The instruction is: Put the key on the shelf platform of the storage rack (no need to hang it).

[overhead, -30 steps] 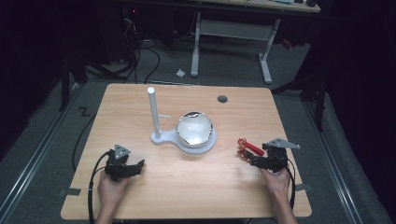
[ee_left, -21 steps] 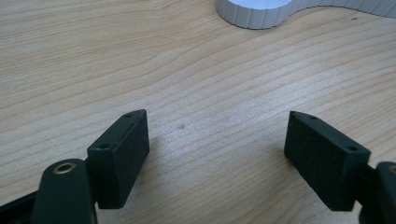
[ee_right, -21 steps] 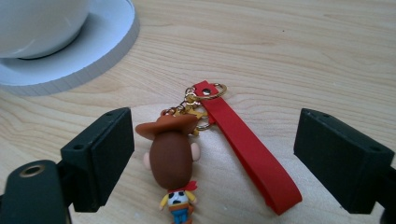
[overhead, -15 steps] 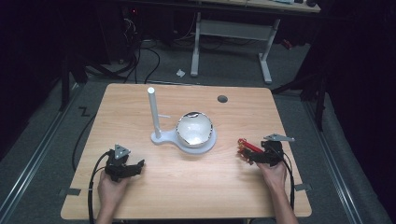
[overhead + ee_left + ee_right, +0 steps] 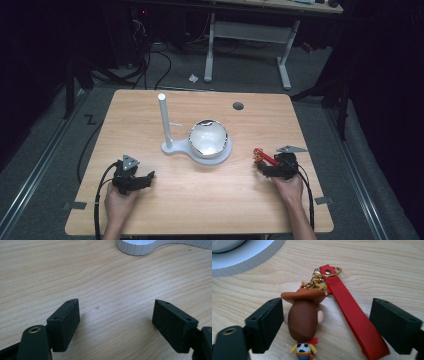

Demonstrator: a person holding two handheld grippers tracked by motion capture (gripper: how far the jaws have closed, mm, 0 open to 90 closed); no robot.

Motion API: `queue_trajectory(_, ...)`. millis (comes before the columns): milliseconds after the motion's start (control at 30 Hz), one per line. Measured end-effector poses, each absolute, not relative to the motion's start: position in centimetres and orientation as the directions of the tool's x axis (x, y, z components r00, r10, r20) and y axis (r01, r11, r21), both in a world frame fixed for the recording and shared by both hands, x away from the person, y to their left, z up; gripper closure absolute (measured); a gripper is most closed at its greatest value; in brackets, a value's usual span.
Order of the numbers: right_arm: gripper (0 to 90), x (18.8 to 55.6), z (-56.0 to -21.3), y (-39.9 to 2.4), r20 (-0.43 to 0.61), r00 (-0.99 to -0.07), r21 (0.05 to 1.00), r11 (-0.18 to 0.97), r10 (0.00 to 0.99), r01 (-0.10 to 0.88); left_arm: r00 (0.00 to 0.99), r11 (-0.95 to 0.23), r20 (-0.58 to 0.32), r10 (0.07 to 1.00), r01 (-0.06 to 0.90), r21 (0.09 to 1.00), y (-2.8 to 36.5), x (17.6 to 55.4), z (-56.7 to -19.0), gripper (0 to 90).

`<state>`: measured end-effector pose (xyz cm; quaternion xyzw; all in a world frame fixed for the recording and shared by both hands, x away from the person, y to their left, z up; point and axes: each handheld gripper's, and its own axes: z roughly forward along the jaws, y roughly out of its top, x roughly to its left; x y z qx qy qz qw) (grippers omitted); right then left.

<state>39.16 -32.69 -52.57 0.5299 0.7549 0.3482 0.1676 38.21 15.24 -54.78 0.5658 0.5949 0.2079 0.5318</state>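
High view: two hand-held grippers rest on a wooden table [image 5: 200, 200], one on each side of a white stand.

At the near left, the left gripper [image 5: 134, 181] sits with its jaws spread wide over bare wood, nothing between them. At the near right, the right gripper [image 5: 270, 169] also has its jaws apart, flanking a cowboy figure keychain [image 5: 304, 320] that lies flat on the table beside its red strap [image 5: 352, 312]; neither jaw touches it. A gold ring [image 5: 329, 272] links strap and figure. The white stand [image 5: 197, 147], with an upright post [image 5: 164, 120] and a shiny bowl [image 5: 208, 139], stands mid-table, well apart from both grippers.
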Motion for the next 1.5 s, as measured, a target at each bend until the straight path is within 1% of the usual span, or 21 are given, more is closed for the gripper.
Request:
queue_trajectory(33,17.2,39.1,-52.5,-32.6,0.102,-0.384,0.702,0.207,0.917,0.681,0.207,0.271,-0.396,0.895,0.452,0.85,15.3,38.2,-54.8,22.4)
queue_trajectory(100,27.4,38.9,-52.4,-32.4,0.082,-0.394,0.703,0.228,0.915,0.674,0.207,0.271,-0.395,0.895,0.453,0.85,15.3,38.2,-54.8,22.5)
queue_trajectory(167,31.7,38.8,-52.4,-32.1,0.057,-0.403,0.705,0.249,0.913,0.664,0.207,0.271,-0.395,0.895,0.453,0.85,15.3,38.2,-54.8,22.4)
queue_trajectory(233,39.3,38.5,-52.5,-31.9,0.032,-0.404,0.71,0.263,0.914,0.653,0.207,0.271,-0.395,0.895,0.452,0.85,15.3,38.2,-54.8,22.4)
queue_trajectory(267,41.5,38.4,-52.5,-31.8,0.016,-0.405,0.712,0.274,0.914,0.646,0.207,0.27,-0.395,0.895,0.453,0.85,15.3,38.2,-54.8,22.4)
queue_trajectory(367,43.2,38.2,-52.5,-31.4,-0.023,-0.399,0.709,0.296,0.917,0.64,0.206,0.272,-0.396,0.895,0.452,0.85,15.2,38.2,-54.8,22.5)
queue_trajectory(400,45.8,38.2,-52.6,-31.3,-0.049,-0.398,0.707,0.313,0.916,0.634,0.207,0.271,-0.396,0.895,0.452,0.85,15.3,38.2,-54.8,22.5)
queue_trajectory(433,52.1,38.1,-52.5,-31.1,-0.073,-0.401,0.705,0.332,0.913,0.627,0.207,0.271,-0.395,0.895,0.452,0.85,15.3,38.2,-54.8,22.4)
queue_trajectory(533,57.3,38.0,-52.6,-31.1,-0.076,-0.405,0.712,0.334,0.911,0.617,0.207,0.271,-0.395,0.895,0.452,0.85,15.3,38.2,-54.8,22.5)
queue_trajectory(667,60.4,37.9,-52.6,-31.0,-0.084,-0.407,0.712,0.34,0.91,0.614,0.207,0.27,-0.395,0.895,0.453,0.85,15.3,38.2,-54.8,22.4)
queue_trajectory(933,63.5,38.0,-52.2,-31.1,-0.079,-0.4,0.713,0.332,0.913,0.617,0.207,0.27,-0.395,0.895,0.453,0.85,15.3,38.2,-54.8,22.5)
queue_trajectory(1367,64.3,36.5,-49.8,-32.2,-0.011,-0.398,0.766,0.264,0.917,0.586,0.207,0.271,-0.396,0.895,0.453,0.849,15.3,38.2,-54.8,22.5)
queue_trajectory(1500,64.4,36.0,-49.2,-32.2,-0.014,-0.414,0.775,0.271,0.91,0.57,0.207,0.271,-0.396,0.895,0.453,0.849,15.3,38.2,-54.8,22.5)
